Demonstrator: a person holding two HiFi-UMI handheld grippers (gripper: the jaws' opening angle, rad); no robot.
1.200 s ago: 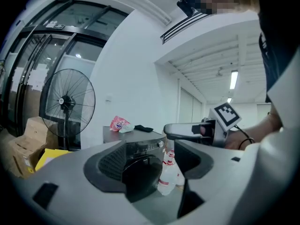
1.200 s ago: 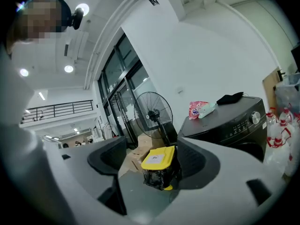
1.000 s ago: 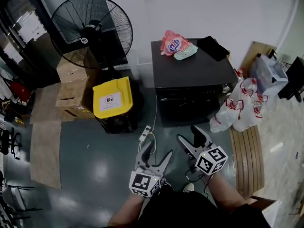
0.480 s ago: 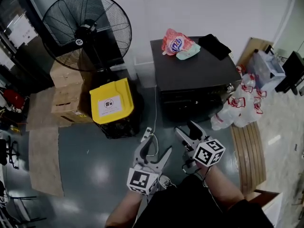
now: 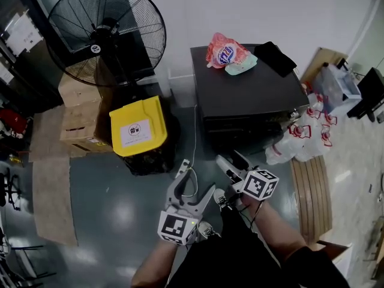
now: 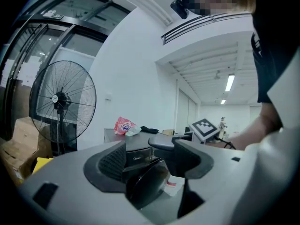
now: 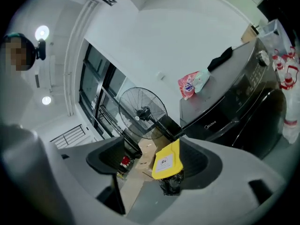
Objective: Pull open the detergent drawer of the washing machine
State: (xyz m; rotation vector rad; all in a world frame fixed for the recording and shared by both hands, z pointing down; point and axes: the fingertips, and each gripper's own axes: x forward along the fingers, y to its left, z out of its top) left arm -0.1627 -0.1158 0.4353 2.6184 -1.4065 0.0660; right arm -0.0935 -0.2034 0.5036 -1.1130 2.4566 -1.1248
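- Both hand-held grippers have drawn nearer the washer (image 5: pixel 252 92) since a second ago. Head view: left hand-held gripper (image 5: pixel 195 186) and right hand-held gripper (image 5: pixel 229 159) hang over the floor (image 5: pixel 120 215), short of its front.
- Left gripper view: jaws apart, empty; washer (image 6: pixel 138 150) beyond them.
- Right gripper view: jaws apart, empty; washer (image 7: pixel 234 107) at right, drawer not discernible.
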